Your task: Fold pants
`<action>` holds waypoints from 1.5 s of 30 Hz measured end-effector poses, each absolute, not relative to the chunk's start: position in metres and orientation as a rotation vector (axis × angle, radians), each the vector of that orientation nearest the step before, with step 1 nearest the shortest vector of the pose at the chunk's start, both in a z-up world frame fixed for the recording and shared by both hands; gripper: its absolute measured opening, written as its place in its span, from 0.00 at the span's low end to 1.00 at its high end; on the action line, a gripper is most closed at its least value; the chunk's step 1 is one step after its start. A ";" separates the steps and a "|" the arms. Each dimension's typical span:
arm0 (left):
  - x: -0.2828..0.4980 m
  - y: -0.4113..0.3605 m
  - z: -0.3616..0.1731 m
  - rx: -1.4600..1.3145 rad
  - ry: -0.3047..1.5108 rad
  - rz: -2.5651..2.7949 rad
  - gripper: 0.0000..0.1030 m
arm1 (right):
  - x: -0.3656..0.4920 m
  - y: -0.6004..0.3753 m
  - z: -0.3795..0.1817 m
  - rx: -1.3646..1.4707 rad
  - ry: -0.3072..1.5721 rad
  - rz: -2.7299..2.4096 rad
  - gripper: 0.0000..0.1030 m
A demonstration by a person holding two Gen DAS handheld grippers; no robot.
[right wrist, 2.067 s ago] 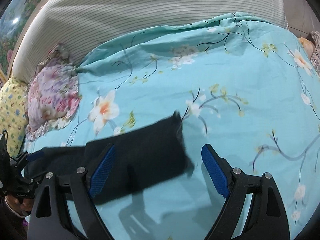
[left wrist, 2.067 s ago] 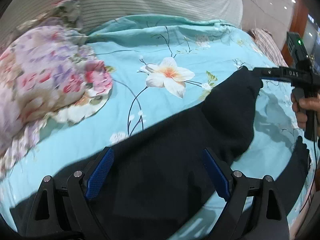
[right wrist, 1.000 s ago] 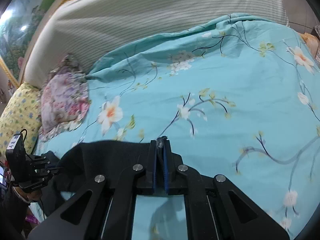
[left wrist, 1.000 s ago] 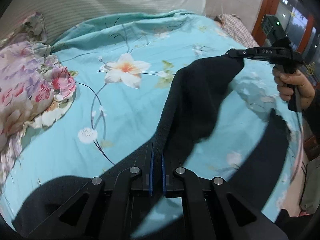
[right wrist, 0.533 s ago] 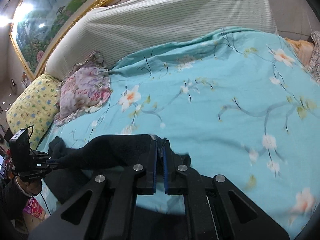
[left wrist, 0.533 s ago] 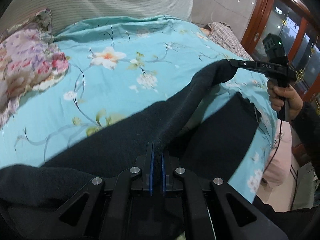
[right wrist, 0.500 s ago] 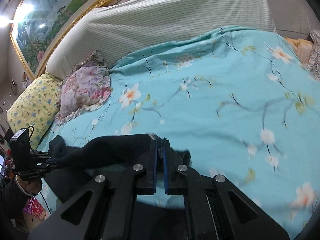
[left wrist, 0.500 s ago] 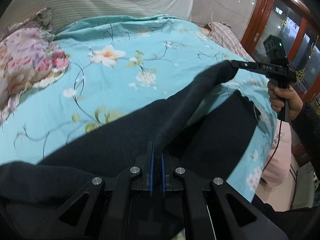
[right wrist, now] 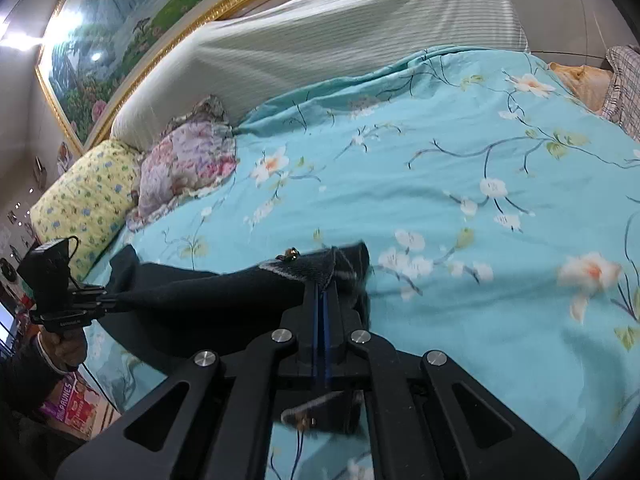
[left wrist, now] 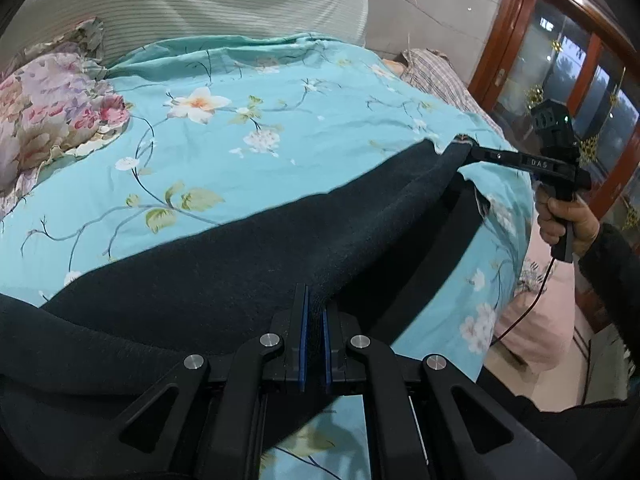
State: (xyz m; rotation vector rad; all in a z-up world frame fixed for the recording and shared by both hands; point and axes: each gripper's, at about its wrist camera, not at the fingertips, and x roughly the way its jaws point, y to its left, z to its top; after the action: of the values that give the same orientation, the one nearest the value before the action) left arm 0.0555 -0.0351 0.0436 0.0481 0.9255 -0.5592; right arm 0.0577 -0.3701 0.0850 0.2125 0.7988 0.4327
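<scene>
Black pants (left wrist: 248,264) lie across a turquoise flowered bedspread (left wrist: 320,112). In the left wrist view my left gripper (left wrist: 313,300) is shut on the pants' near edge, and dark cloth fills the lower left. The cloth runs as a stretched band up to the right, where my right gripper (left wrist: 468,150) pinches its far end; a hand (left wrist: 568,220) holds that tool. In the right wrist view my right gripper (right wrist: 321,288) is shut on a bunched corner of the pants (right wrist: 208,296), which stretch left to my left gripper (right wrist: 110,299).
A pink floral pillow (left wrist: 52,116) and a yellow pillow (right wrist: 80,200) lie at the bed's head, under a striped headboard (left wrist: 200,4). Plaid cloth (left wrist: 436,76) sits at the far right corner. A wooden door (left wrist: 520,60) and a pink bundle (left wrist: 536,320) are beyond the bed's edge.
Both grippers, open two seconds ago, have shut on the pants and carried the held edge sideways over the bed. The cloth between them now hangs straighter and covers more bedspread.
</scene>
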 end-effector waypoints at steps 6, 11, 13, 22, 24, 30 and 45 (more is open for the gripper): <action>0.042 -0.035 0.036 0.056 0.933 -0.568 0.04 | 0.036 -0.370 0.084 0.218 0.792 0.421 0.02; 0.037 -0.038 0.027 0.079 0.943 -0.567 0.04 | 0.020 -0.371 0.077 0.211 0.807 0.406 0.02; 0.035 -0.040 0.021 0.090 0.953 -0.565 0.04 | 0.017 -0.371 0.070 0.214 0.824 0.395 0.02; 0.032 -0.038 0.001 0.057 1.009 -0.549 0.17 | 0.012 -0.371 0.047 0.200 0.891 0.317 0.05; 0.030 -0.032 0.003 0.017 1.009 -0.545 0.23 | 0.007 -0.369 0.054 0.182 0.881 0.292 0.08; 0.019 -0.008 0.015 -0.080 0.985 -0.484 0.40 | -0.006 -0.372 0.081 0.220 0.808 0.252 0.41; 0.029 0.107 0.034 -0.344 0.997 -0.098 0.53 | 0.021 -0.230 0.082 0.202 0.818 0.598 0.46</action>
State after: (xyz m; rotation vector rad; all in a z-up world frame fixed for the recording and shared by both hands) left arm 0.0290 0.1072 0.0344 -0.3443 0.9967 -0.0978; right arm 0.0212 -0.2297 0.0824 0.2024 0.8181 0.5982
